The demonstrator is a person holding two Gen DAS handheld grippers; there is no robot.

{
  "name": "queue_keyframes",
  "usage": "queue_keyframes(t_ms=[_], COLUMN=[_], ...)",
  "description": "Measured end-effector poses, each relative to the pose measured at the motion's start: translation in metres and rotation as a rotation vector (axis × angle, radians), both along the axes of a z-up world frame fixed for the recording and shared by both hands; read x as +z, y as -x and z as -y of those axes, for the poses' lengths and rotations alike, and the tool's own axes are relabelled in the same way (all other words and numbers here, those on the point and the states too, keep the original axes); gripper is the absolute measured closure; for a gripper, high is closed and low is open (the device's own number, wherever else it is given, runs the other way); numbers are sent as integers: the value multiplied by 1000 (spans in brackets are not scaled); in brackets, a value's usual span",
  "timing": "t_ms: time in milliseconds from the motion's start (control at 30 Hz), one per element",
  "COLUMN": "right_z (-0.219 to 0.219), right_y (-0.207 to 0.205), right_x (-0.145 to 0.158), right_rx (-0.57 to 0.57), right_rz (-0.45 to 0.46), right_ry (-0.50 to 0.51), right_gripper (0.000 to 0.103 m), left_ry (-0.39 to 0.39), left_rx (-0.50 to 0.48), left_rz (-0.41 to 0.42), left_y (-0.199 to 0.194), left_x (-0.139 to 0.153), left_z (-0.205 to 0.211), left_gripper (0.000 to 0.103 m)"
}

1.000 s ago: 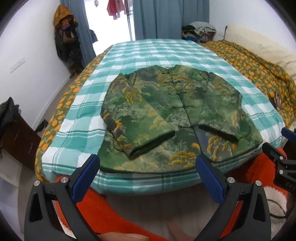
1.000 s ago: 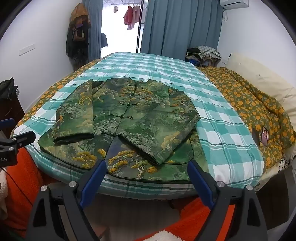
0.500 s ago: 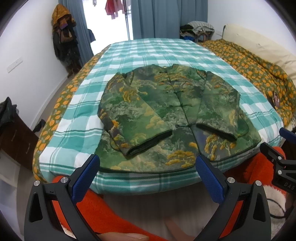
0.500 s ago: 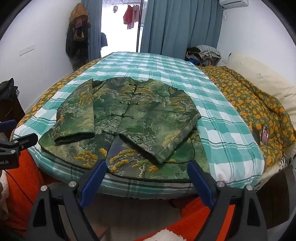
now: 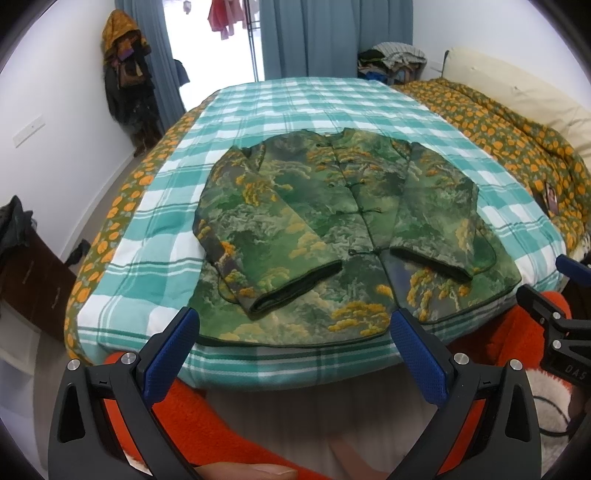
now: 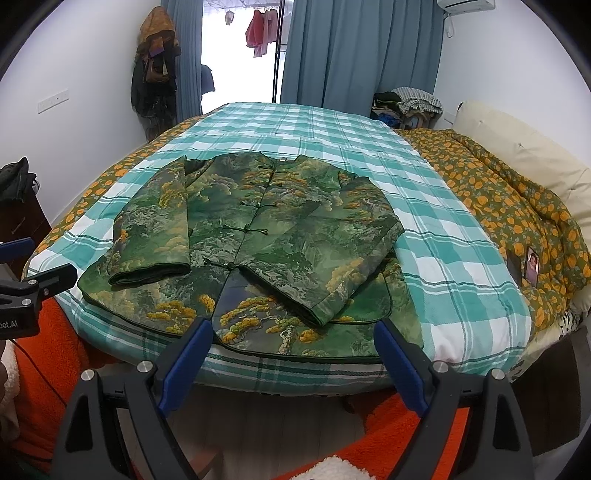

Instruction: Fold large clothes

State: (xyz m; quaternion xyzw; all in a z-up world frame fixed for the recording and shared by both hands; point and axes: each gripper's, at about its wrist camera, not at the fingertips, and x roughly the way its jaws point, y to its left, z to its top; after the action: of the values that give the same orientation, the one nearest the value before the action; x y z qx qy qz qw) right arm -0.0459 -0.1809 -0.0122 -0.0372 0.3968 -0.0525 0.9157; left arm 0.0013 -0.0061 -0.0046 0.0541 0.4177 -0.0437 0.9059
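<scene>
One air conditioner [image 6: 465, 3], right view only

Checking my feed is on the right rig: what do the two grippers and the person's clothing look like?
Both the left gripper and the right gripper have black frames with silver screws and blue textured finger pads. White lettering marks the gripper bodies seen at the frame edges. A thin black cable trails across the fuzzy orange garment with white fleece trim.

White walls [image 6: 92, 55], blue curtains [image 6: 351, 51], bright doorway [image 6: 240, 74].
</scene>
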Motion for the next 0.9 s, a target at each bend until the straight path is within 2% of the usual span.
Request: queue_keyframes(t_ms=[900], right_z=[-3], right_y=[-3], right_x=[-2], right_rx=[6], right_rz=[-7], right_ry=[-6], right_gripper=[12], left_ry=[0], left_rx=[0], left_rz=[-5], left_y=[-1], left_x=[-1], left_z=[0], left_gripper=[0])
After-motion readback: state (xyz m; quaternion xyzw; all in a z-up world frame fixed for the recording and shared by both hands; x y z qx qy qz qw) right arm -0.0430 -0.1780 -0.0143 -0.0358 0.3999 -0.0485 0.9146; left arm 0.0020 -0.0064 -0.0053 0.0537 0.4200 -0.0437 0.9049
